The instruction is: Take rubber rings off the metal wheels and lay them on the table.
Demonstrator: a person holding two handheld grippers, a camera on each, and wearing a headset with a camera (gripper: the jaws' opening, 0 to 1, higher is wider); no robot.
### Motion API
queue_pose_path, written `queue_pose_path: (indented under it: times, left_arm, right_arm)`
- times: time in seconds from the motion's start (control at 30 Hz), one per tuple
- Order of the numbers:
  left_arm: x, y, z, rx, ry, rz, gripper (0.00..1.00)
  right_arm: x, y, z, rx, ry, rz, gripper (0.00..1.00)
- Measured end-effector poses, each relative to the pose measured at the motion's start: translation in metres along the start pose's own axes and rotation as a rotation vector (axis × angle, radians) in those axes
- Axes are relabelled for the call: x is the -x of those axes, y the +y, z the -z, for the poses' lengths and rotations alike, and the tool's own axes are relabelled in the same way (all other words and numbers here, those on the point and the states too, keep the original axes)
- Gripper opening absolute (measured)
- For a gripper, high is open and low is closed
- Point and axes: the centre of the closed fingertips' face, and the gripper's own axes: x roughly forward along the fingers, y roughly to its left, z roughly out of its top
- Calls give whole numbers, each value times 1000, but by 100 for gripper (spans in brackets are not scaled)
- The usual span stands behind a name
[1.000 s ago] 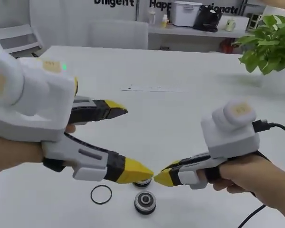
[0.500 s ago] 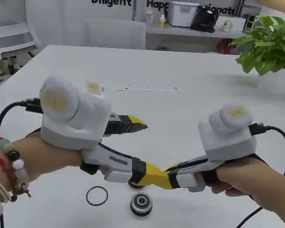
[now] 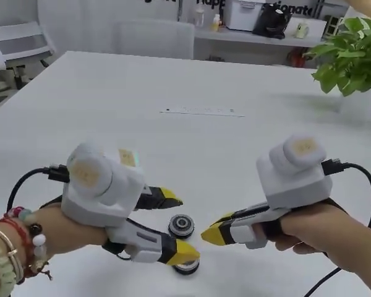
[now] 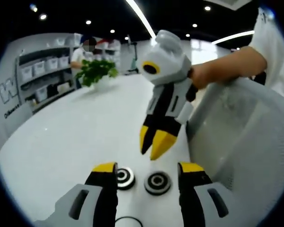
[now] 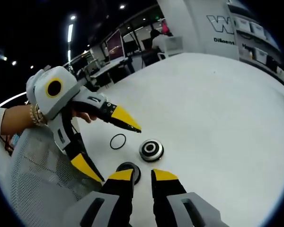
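Two small metal wheels sit near the table's front edge. One wheel [image 3: 181, 225] [image 4: 124, 177] [image 5: 151, 150] lies between the wide jaws of my left gripper [image 3: 180, 226] [image 4: 148, 168], which is open and holds nothing. The other wheel [image 3: 187, 267] [image 4: 157, 182] [image 5: 128, 171], with a dark rim, is partly hidden under the left gripper's lower jaw. A loose black rubber ring [image 5: 117, 141] [image 4: 128, 221] lies flat beside them. My right gripper [image 3: 210, 235] [image 5: 142, 176] points at the wheels from the right, its jaws a narrow gap apart with nothing between them.
A leafy plant [image 3: 349, 55] stands at the table's far right. A chair back [image 3: 154, 40] and a shelf with boxes [image 3: 244, 15] are beyond the far edge. Cables trail from both grippers. A mesh chair [image 4: 246, 142] is close by the front edge.
My left gripper has dropped lower and pulled back toward me, so its open jaws now straddle one wheel and cover the ring in the head view. The right gripper has hardly moved.
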Motion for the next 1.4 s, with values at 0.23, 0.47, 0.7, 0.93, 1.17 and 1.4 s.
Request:
queue_pose_path:
  times: [0.23,0.47,0.7,0.93,1.17,1.4]
  left_arm:
    - [-7,-8,20,-7,68,29,39]
    - [-8,-12,20,-18,71,42,31]
    - [-10,-16,25,-21,88,55,27]
    - [-11,-12,26,-9,90,40,19]
    - [-13,-14,33,-17,120,47,17]
    - [-13,-16,32,2,107,48,15]
  right_arm:
    - [-5,2,9,12,32,-9,11]
    - [-11,15,17,61,50,-74,14]
    - [-15,22,26,148,75,-99,17]
    - [-15,21,29,164,85,-103,20]
    - [-18,20,32,171,101,-104,20]
    - [-22,19,34,203,109,-95,21]
